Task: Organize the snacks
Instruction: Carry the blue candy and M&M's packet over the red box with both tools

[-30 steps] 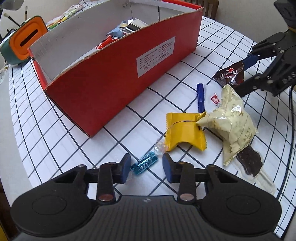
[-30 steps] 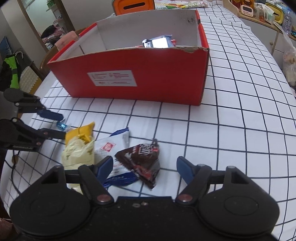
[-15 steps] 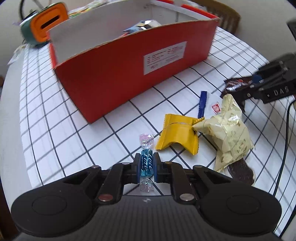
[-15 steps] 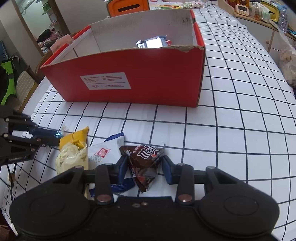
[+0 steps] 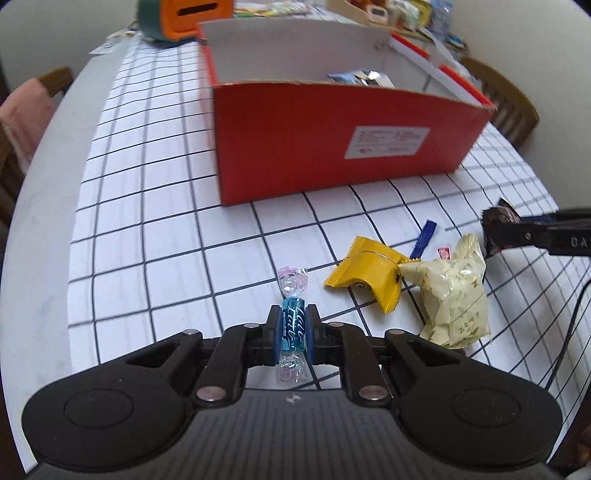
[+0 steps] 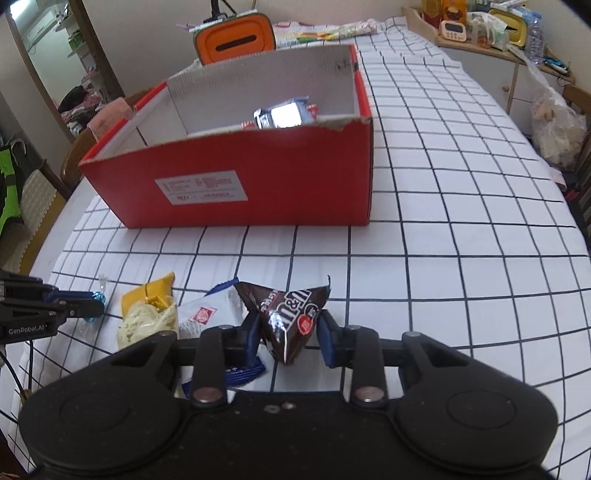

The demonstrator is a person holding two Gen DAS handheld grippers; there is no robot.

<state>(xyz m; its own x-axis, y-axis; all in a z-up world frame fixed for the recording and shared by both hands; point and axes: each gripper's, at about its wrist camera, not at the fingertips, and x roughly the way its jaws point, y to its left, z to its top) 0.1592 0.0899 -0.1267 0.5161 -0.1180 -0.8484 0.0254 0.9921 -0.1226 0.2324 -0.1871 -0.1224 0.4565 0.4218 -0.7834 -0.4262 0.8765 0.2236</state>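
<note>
Left wrist view: left tongs [image 5: 293,329] pinch the blue candy [image 5: 291,329] at lower centre; right wrist view: right tongs [image 6: 289,335] pinch the brown chocolate packet [image 6: 291,317] below the red box [image 6: 258,184].

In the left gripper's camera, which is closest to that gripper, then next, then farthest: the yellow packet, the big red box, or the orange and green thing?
1. Yellow snack packet, just ahead, right.
2. Red cardboard box, farther back, centre.
3. Orange and green container, behind the box, far left.

A home dining room: checked tablecloth [image 6: 461,206], wooden chairs [image 5: 511,107], a mirror [image 6: 51,62], cluttered sideboard [image 6: 491,48].
</note>
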